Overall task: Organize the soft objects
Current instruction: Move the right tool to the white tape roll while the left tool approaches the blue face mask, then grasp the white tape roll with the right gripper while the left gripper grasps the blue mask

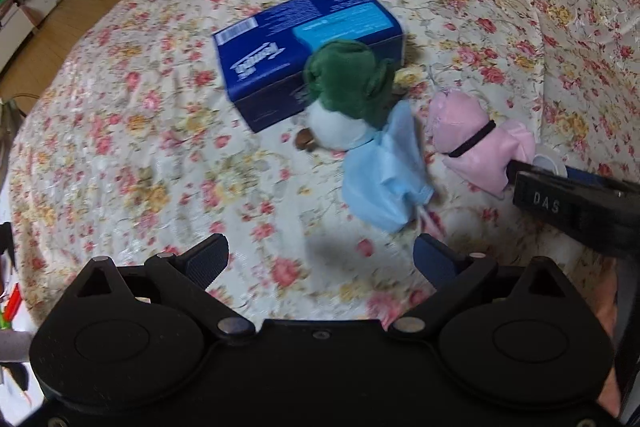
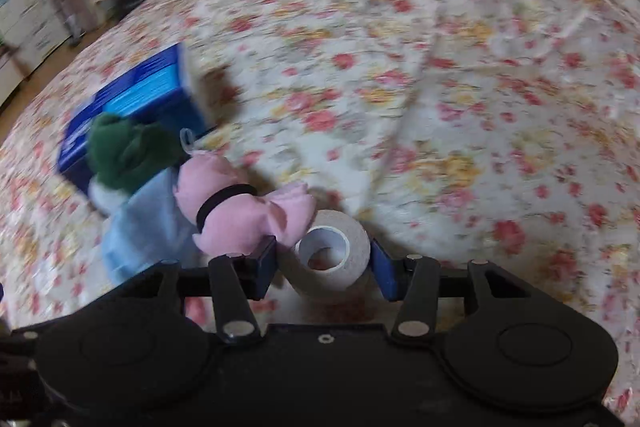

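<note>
White tape roll (image 2: 332,259) sits between the right hand-held gripper (image 2: 325,269) pads, clamped or nearly so, on the floral bed (image 2: 440,87). Pick step; next move likely a lift. Pink pouch (image 2: 240,215) lies at its 10 o'clock. Left hand-held gripper (image 1: 320,263) angled down, jaws apart, empty, plush (image 1: 360,119) at its 12.

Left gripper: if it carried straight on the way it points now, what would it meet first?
Probably the floral bedspread: the open left gripper aims steeply down at bare cloth. The doll's light blue dress lies just beyond, to the right; depth is uncertain.
</note>
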`<state>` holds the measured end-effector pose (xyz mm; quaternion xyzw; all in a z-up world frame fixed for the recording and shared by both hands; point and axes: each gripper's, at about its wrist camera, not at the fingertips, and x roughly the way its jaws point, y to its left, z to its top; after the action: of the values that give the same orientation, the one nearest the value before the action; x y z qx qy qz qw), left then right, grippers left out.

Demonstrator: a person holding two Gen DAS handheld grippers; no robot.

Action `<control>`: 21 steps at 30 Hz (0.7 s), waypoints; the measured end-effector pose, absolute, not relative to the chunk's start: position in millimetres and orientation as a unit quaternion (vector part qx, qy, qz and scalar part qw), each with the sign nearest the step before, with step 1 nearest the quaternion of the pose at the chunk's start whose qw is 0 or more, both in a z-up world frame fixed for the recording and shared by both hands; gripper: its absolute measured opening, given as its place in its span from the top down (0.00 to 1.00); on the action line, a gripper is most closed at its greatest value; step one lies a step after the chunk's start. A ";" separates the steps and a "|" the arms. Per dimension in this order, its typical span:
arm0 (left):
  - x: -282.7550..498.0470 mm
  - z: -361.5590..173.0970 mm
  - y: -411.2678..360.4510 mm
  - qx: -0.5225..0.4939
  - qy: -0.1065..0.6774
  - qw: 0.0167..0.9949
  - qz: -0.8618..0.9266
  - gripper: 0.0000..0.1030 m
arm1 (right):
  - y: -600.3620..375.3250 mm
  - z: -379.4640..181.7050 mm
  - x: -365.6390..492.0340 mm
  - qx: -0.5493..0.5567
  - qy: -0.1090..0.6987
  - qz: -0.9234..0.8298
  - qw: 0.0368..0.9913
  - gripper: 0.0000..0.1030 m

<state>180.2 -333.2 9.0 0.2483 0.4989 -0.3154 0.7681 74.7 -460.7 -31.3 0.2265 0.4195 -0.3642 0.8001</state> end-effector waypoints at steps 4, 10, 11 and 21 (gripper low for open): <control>183.4 -3.3 -355.2 0.258 0.501 0.760 -0.324 0.07 | -468.8 -38.6 72.3 0.238 0.422 -0.365 0.795 0.53; 195.8 -28.4 -370.7 0.264 0.523 0.746 -0.315 0.08 | -467.2 -48.2 81.7 0.217 0.438 -0.374 0.788 0.54; 198.1 -32.0 -370.8 0.263 0.527 0.744 -0.314 0.09 | -465.8 -48.4 82.4 0.213 0.439 -0.375 0.788 0.54; 218.0 -48.3 -368.0 0.231 0.562 0.732 -0.307 0.17 | -478.6 -48.4 72.7 0.275 0.403 -0.352 0.799 0.23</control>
<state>218.0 -368.0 -48.3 0.2308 0.5623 -0.3067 0.7325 72.7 -478.6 -48.4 0.2751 0.4026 -0.3516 0.7992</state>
